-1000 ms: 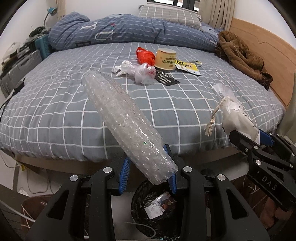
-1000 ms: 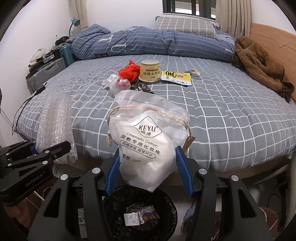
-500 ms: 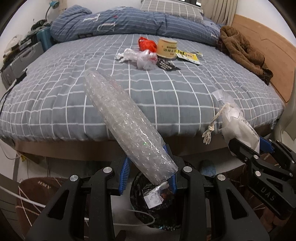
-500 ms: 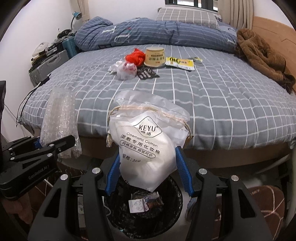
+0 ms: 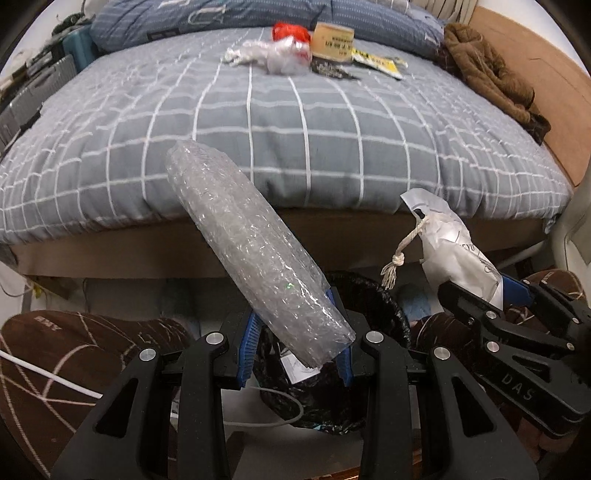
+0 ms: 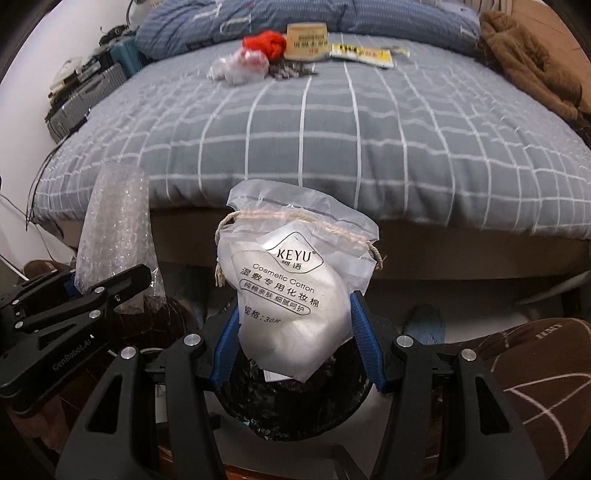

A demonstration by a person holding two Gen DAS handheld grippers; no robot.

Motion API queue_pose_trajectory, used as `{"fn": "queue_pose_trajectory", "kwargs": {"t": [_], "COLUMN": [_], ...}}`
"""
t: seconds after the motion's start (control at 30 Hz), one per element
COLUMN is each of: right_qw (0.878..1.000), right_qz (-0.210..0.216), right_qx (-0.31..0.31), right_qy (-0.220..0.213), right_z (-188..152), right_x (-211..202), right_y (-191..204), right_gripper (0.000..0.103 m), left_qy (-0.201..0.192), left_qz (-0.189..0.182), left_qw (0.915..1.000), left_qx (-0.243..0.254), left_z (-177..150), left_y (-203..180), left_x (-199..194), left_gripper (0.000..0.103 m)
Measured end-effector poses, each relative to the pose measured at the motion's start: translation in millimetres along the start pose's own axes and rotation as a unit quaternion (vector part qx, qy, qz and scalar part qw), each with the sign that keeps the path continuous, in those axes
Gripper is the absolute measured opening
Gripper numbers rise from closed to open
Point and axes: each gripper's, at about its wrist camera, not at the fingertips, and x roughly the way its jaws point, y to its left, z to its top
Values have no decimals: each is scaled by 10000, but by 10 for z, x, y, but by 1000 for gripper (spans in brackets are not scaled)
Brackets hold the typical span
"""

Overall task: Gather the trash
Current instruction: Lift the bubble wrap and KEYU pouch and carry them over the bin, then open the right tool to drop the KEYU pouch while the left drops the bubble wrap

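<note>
a bedroom in a home. a wide bed with a grey sheet checked in white lines (image 5: 295,122) fills most of the view, with a rolled blue striped duvet (image 6: 258,18) at its far end and a light wooden headboard (image 5: 532,88) on the right. a crumpled brown fleece garment (image 5: 487,74) lies on the bed. grey hard-shell suitcases (image 6: 81,99) stand beside it on the left.

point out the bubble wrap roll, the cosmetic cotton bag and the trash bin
bubble wrap roll (image 5: 255,254), left wrist view, middle of the clear roll
cosmetic cotton bag (image 6: 291,295), right wrist view, printed front below the KEYU label
trash bin (image 5: 373,295), left wrist view, black liner at the far rim
</note>
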Motion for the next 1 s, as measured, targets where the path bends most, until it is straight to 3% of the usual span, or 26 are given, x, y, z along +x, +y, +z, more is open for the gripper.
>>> {"fn": "queue_pose_trajectory", "kwargs": {"t": [0.53, 1.0], "right_qw": [9965, 9915], "right_qz": [95, 260], "right_qx": [74, -149], "right_qy": [828, 1266], "right_z": [-41, -128], "right_x": [588, 849], "right_y": [-1, 287], "right_gripper": [53, 54], "left_qy": [533, 755], "left_qz": [38, -22], "left_qw": [9986, 9965], "left_qx": [-37, -371], "left_z": [-93, -337], "left_y": [85, 334], "left_x": [486, 334], "left_gripper": [32, 31]}}
